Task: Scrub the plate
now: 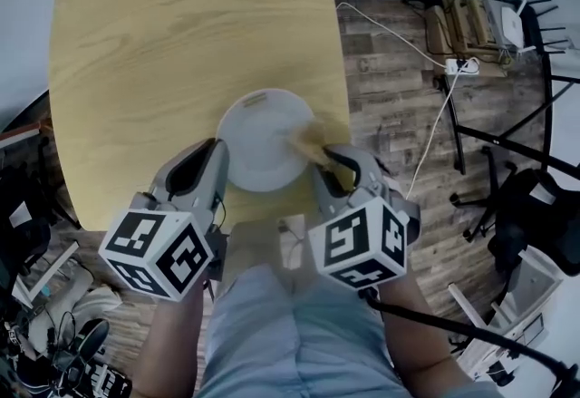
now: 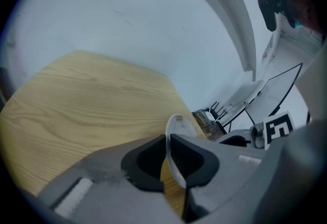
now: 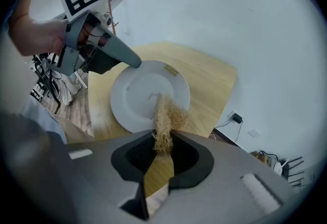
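Observation:
A white plate (image 1: pixel 263 144) lies near the front edge of the wooden table (image 1: pixel 181 33). My left gripper (image 1: pixel 220 150) is shut on the plate's left rim; in the left gripper view the plate (image 2: pixel 174 154) shows edge-on between the jaws. My right gripper (image 1: pixel 319 159) is shut on a tan fibrous scrubber (image 1: pixel 306 140), whose tip rests on the plate's right side. In the right gripper view the scrubber (image 3: pixel 166 121) sticks out of the jaws onto the plate (image 3: pixel 145 90), and the left gripper (image 3: pixel 134 63) holds its far rim.
The table's front right corner lies just past the plate. A wood-plank floor (image 1: pixel 399 88) with white cables (image 1: pixel 444 106), a power strip and black frames lies to the right. Clutter (image 1: pixel 54 333) sits on the floor at lower left. The person's legs are below the grippers.

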`<state>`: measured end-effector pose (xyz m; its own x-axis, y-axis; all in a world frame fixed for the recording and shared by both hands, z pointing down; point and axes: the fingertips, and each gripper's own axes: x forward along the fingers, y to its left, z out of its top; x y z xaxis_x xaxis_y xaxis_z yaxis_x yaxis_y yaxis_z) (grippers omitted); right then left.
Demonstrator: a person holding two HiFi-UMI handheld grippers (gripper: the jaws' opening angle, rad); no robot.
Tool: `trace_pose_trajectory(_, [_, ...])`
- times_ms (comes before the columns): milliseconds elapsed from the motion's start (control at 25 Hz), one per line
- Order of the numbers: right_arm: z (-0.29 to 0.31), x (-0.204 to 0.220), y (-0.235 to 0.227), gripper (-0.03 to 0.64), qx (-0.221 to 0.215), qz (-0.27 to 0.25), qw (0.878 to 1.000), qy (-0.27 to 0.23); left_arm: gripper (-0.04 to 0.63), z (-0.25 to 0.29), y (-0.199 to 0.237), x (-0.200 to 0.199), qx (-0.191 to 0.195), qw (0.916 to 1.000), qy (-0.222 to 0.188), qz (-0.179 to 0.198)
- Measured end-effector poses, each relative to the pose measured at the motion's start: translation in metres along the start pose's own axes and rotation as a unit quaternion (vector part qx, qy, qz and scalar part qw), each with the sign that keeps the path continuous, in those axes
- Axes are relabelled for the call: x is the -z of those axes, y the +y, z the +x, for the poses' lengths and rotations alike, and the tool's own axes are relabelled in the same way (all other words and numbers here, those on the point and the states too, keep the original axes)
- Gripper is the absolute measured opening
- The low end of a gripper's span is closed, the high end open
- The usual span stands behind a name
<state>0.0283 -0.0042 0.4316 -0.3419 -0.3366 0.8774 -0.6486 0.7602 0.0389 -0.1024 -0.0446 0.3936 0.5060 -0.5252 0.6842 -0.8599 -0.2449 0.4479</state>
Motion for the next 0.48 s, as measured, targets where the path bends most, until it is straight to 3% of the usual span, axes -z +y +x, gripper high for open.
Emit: trace_pose_trajectory(480, [0.008,-0.037,-0.028,0.069,0.024,-0.011,1.000,-0.004,0.051,-0.001,-0.007,-0.011,0.002,0.9997,-0.004,0.023])
